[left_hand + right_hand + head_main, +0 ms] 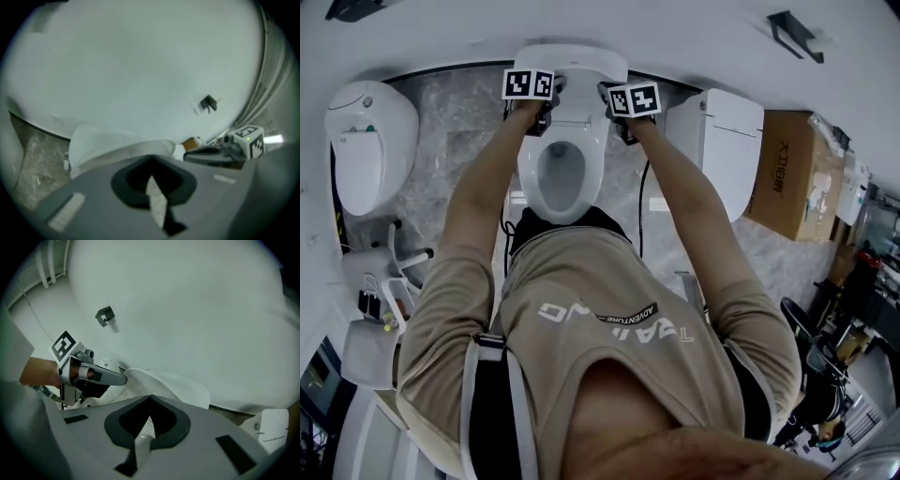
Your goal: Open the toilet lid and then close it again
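Shows the lid (574,58) raised and tilted back toward the wall, with the seat (596,164) down and the bowl open below the lid. Puts the left gripper (151,161) at the lid's left edge and the right gripper (150,398) at its right edge, each just beside the white plastic; cannot tell whether either touches. Has both pairs of fingers pinched together with nothing held, so able only to push or hook, not clamp. Looks like the turning point between opening and closing. Risks a slam onto the seat during lowering: no grip on smooth plastic, so nothing to brake the lid once nudged past balance. Could also strain the hinge by pushing harder on one side than the other, or slip off the lid's curved rim and knock the wall behind.
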Demonstrator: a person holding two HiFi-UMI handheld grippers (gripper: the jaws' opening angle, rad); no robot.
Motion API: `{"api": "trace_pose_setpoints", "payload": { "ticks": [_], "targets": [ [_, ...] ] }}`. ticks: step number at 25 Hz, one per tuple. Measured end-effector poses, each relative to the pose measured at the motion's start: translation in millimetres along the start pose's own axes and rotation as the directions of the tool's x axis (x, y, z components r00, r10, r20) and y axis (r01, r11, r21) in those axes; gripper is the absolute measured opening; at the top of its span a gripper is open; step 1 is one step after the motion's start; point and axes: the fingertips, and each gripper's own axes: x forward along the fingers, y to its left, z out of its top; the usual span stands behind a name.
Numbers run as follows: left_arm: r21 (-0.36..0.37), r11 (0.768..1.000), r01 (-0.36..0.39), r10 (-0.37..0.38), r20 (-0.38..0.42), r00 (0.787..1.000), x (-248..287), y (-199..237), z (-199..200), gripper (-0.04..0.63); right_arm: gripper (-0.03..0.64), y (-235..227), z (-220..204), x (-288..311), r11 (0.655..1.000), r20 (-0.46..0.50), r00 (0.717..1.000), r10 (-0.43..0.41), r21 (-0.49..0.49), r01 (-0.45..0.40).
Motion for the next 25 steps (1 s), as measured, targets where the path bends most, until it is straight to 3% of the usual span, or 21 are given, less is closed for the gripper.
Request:
{"api": "trace_pose_setpoints", "payload": {
  "ticks": [4,10,14,25],
  "targets": [
    [-0.01,1.0,0.005,-0.005,-0.011,1.0,4,-2,-4,0.005,0.009,-17,22,0,0.997,0.035,0.999,-0.041,-0.059,0.043],
    [0.022,0.999,0.025,-0.025,-0.019,1.0,12,-6,-4,0.005,0.009,-37,55,12,0.999,0.075,0.997,-0.029,0.028,0.027],
    [0.043,0.998,0.041,-0.041,-0.011,0.999,14,-6,0,0.004,0.009,-37,60,25,0.999,0.017,0.999,-0.032,-0.029,0.033],
    [-0.006,0.997,0.076,-0.075,0.027,0.997,11,2,6,0.004,0.009,-34,57,51,0.992,-0.119,0.993,-0.003,-0.126,-0.012]
  ]
}}
